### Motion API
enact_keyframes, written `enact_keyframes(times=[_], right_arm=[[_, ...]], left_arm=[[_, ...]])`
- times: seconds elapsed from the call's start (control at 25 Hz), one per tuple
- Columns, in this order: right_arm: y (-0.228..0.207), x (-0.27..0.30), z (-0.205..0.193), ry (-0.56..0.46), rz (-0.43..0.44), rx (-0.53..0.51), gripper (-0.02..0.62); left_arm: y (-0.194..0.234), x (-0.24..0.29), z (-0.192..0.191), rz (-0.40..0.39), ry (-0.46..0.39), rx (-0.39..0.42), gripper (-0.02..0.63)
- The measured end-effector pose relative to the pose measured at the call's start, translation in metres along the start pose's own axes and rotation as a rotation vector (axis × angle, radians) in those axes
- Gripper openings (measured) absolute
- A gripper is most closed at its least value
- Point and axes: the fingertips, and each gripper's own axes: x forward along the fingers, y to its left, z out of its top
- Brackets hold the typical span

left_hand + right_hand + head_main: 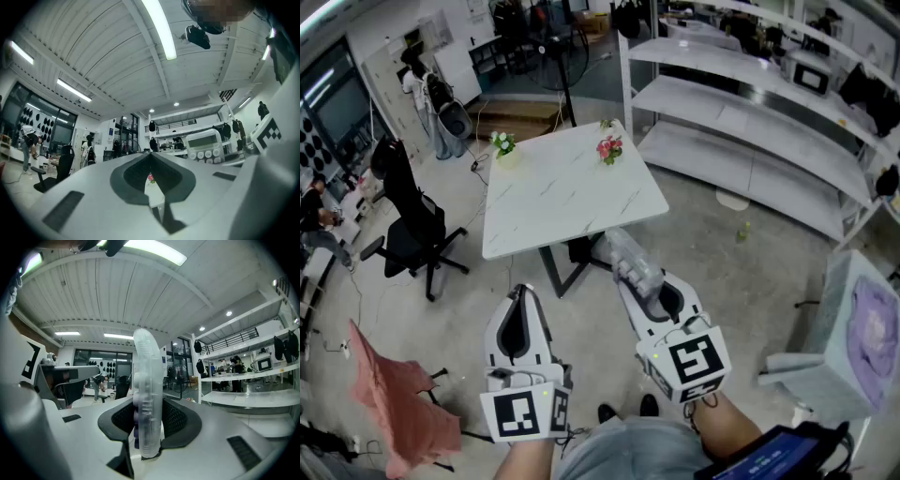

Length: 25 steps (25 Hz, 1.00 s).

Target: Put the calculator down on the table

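My right gripper [643, 285] is shut on a translucent white calculator [632, 261], held in the air short of the near edge of the white marble table [562, 192]. In the right gripper view the calculator [147, 399] stands edge-on and upright between the jaws of the right gripper [148, 414], with both pads against it. In the left gripper view the calculator [205, 145] shows its display and round buttons at the right. My left gripper [522, 291] hovers beside the right one; the left gripper [151, 156] has its jaws closed together with nothing between them.
Two small flower pots [502, 142] [608, 147] stand at the table's far corners. A black office chair [412, 220] is to the left and a pink cloth [398, 403] hangs at lower left. White shelving [750, 122] runs along the right. A grey bin [853, 342] holds purple cloth.
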Motion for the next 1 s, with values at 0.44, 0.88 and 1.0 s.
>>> enact_keyframes(times=[0.44, 0.88, 1.0], right_arm=[[-0.038, -0.007, 0.0, -0.025, 0.011, 0.035, 0.147], [-0.065, 0.014, -0.022, 0.013, 0.029, 0.067, 0.149], [-0.065, 0.035, -0.027, 0.023, 0.033, 0.063, 0.149]], left_arm=[[-0.023, 0.013, -0.016, 0.034, 0.038, 0.008, 0.008], [-0.017, 0.031, -0.04, 0.09, 0.096, 0.02, 0.008], [0.0, 0.044, -0.048, 0.105, 0.097, 0.008, 0.008]])
